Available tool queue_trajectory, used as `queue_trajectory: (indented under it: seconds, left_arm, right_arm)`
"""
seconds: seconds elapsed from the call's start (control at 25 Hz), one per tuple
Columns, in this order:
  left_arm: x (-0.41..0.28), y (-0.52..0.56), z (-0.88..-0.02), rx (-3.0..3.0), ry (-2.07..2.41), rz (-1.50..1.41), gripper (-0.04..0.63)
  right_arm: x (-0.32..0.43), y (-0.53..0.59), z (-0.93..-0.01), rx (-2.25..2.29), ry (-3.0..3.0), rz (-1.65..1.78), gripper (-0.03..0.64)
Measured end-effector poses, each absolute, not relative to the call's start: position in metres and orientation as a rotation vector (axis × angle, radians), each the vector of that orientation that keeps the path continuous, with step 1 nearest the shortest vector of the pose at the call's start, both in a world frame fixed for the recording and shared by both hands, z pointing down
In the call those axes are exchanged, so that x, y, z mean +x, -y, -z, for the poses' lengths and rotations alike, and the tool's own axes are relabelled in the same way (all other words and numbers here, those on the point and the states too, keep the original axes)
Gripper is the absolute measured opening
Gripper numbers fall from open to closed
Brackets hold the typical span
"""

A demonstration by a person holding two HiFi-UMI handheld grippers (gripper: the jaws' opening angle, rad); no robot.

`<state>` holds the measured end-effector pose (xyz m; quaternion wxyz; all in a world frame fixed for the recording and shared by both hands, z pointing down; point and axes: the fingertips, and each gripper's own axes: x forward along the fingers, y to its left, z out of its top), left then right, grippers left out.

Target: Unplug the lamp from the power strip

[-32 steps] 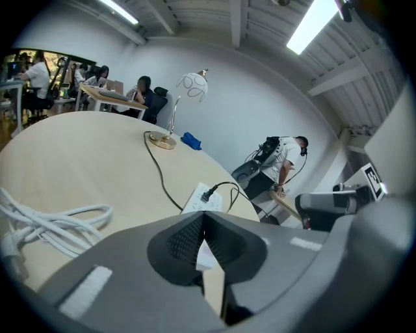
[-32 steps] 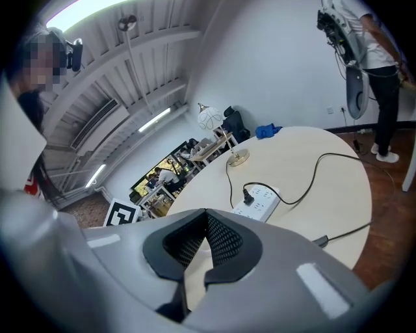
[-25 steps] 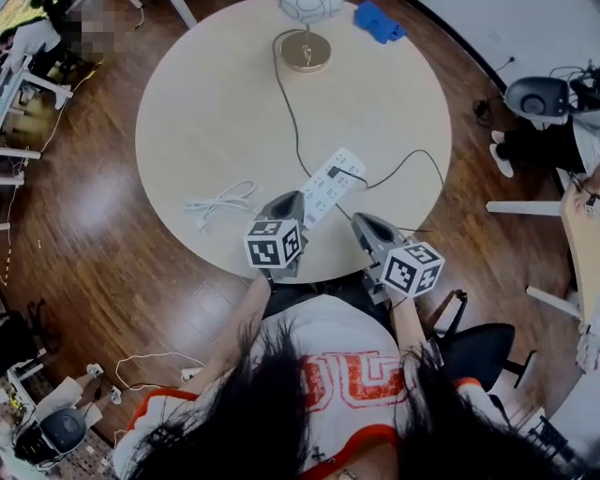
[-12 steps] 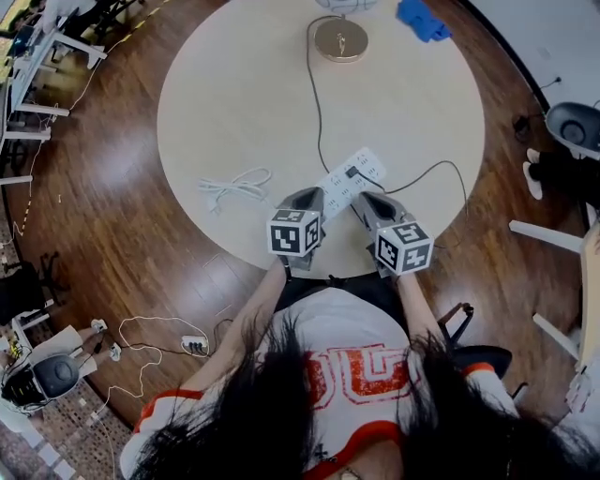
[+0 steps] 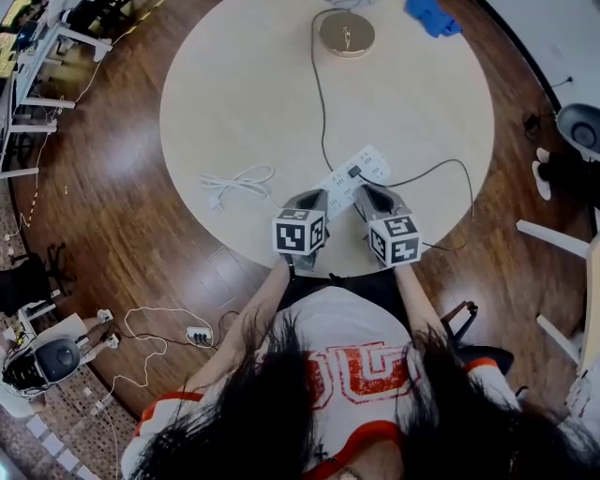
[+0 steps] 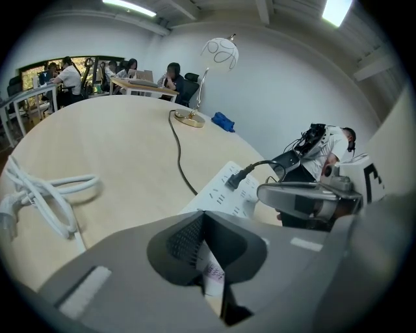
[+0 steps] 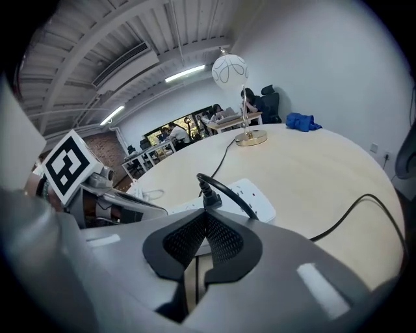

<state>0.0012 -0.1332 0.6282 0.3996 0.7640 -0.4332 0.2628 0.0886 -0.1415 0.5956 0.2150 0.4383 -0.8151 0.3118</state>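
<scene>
A white power strip (image 5: 352, 178) lies on the round table (image 5: 234, 84), with a black plug (image 5: 354, 172) standing in one socket. The lamp's brass base (image 5: 346, 33) sits at the far edge, and its black cord (image 5: 321, 103) runs down to the strip. My left gripper (image 5: 307, 199) is shut and empty at the strip's near left end. The right gripper (image 5: 373, 193) is also shut and empty, just right of the plug. In the right gripper view the plug (image 7: 208, 195) rises just beyond my closed tips (image 7: 207, 218). The left gripper view shows the strip (image 6: 227, 188) ahead.
A coiled white cable (image 5: 234, 183) lies left of the strip. A blue cloth (image 5: 433, 17) rests by the lamp. The plug's cord loops right (image 5: 459, 169) toward the table edge. Desks, chairs and floor cables surround the table; people sit far behind (image 6: 65, 75).
Both grippers have moved forward over the table edge and closer together, reaching the near end of the power strip. The head view has shifted slightly. Both stayed shut.
</scene>
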Motion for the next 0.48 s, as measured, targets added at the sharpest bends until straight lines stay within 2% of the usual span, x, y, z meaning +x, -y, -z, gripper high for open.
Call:
queue_trajectory:
  seconds: [0.12,0.2,0.28,0.48]
  left_arm:
    - [0.001,0.133,-0.628,1.935,1.097,-0.672,0.000]
    - [0.001,0.134,-0.628,1.942,1.096,-0.670,0.000]
    - [0.001,0.134,-0.628,1.941,1.092,-0.654,0.000]
    - [0.003,0.134,-0.628,1.951,1.075,-0.645,0.000]
  right_arm:
    - [0.085,0.146,-0.598,1.227,2.249,-0.792,0.005]
    - [0.083,0.149,-0.598,1.220,2.251,-0.745,0.081]
    - [0.080,0.152,-0.599,1.212,2.244,-0.686,0.112]
    - [0.074,0.162,-0.605,1.159,2.203,-0.470,0.137]
